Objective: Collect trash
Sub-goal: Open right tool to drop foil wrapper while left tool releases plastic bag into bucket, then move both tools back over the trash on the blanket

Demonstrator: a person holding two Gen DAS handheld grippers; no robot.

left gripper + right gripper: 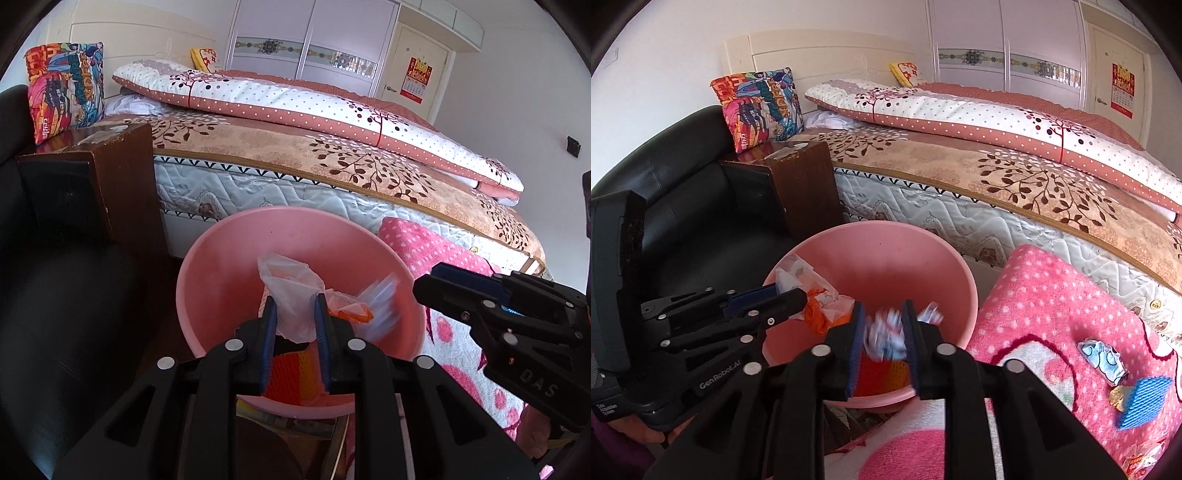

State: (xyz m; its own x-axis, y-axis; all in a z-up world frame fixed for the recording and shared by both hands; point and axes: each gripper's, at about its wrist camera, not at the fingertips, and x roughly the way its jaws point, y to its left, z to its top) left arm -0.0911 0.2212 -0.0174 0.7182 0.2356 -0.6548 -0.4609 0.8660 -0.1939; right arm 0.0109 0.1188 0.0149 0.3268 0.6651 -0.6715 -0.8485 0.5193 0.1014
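Right of the right gripper (882, 334), a pink blanket (1052, 314) carries a crumpled blue wrapper (1102, 360), a blue mesh piece (1143, 402) and a small gold scrap (1117, 398) touching it. Ahead stands the pink basin (886, 251).

The blue-and-white wrapper (884, 338) between the right jaws is smeared by motion, its print unreadable; the same wrapper is a pale streak right of the left jaws; the pink basin (221, 266) has its near rim hidden behind both grippers; the contents below the jaws are mostly covered.
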